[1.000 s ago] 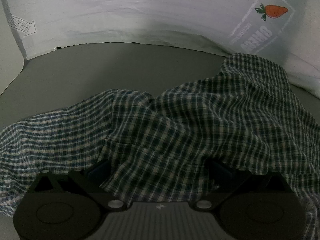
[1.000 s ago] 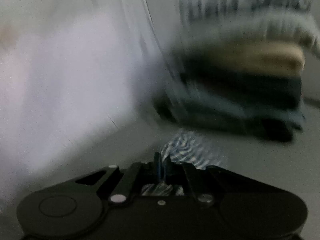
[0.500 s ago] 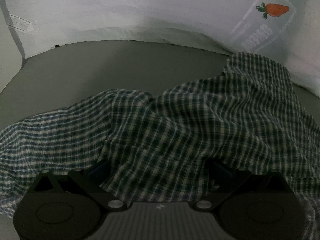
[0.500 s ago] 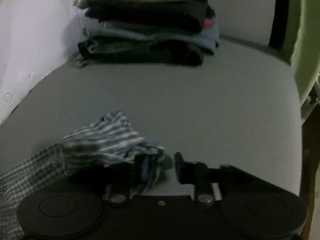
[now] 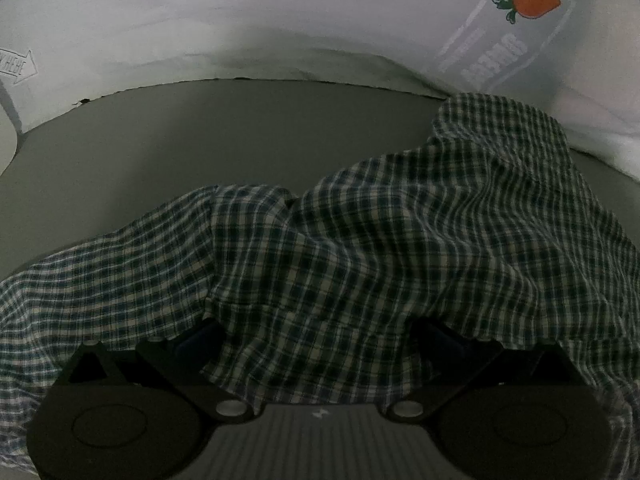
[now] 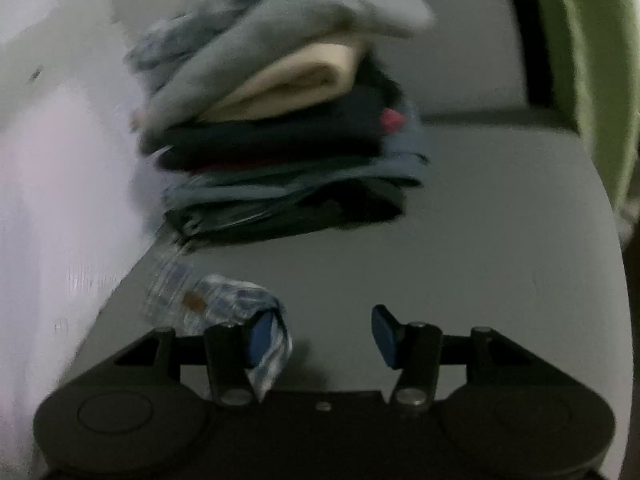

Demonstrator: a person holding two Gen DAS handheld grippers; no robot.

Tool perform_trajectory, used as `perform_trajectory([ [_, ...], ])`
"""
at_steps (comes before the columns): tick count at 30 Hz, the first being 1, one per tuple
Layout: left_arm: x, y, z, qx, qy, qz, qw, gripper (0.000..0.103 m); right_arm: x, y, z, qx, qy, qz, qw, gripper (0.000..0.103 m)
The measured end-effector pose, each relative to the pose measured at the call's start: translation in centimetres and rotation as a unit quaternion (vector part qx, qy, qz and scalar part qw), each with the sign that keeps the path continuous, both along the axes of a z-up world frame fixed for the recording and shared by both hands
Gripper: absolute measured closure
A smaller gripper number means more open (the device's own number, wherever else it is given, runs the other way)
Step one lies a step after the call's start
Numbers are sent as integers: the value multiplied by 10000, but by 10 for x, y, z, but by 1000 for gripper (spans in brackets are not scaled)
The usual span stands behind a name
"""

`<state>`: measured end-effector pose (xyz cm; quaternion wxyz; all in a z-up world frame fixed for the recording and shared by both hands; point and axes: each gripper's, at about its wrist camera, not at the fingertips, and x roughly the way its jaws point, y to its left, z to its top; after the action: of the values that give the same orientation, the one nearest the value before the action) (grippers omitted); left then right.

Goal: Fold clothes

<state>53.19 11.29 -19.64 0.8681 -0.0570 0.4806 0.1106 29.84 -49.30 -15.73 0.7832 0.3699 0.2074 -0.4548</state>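
Right gripper [image 6: 320, 334]: clenched on the checked shirt [image 6: 224, 308] a second ago, jaws now opening, cloth draped on the left finger only. Left gripper [image 5: 316, 336]: unchanged, spread wide under the shirt [image 5: 360, 260]. Folded stack [image 6: 280, 132] far.

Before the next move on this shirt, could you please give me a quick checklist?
1. Right gripper letting go: ok, jaws opening.
2. Cloth clear of it: not ok, a fold of the shirt hangs on its left pad.
3. Left gripper on the shirt: cannot tell, cloth covers the fingertips.
4. Shirt flat: not ok, rumpled.
5. Stack out of the way: ok.
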Motion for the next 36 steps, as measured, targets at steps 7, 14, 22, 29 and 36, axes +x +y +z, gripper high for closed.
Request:
perform_trajectory([
  [7,-1,-1,-2,-13,85,-26,10000,0,-2,9,-10,-665,1390,-44,9880,57],
  [14,9,5,6,-208,321,65,9992,0,26,38,0,-1047,1325,1242,9778,55],
  [22,31,26,52,-379,-696,-667,9946,8,155,134,0,-960,449,4110,9055,54],
  [29,96,-6,16,4,-544,-2165,9748,7,282,277,-21,-1246,-101,6535,7465,40],
  [36,121,-36,-10,-100,-730,-2839,9560,16,366,358,-64,-1237,232,7317,6699,36],
])
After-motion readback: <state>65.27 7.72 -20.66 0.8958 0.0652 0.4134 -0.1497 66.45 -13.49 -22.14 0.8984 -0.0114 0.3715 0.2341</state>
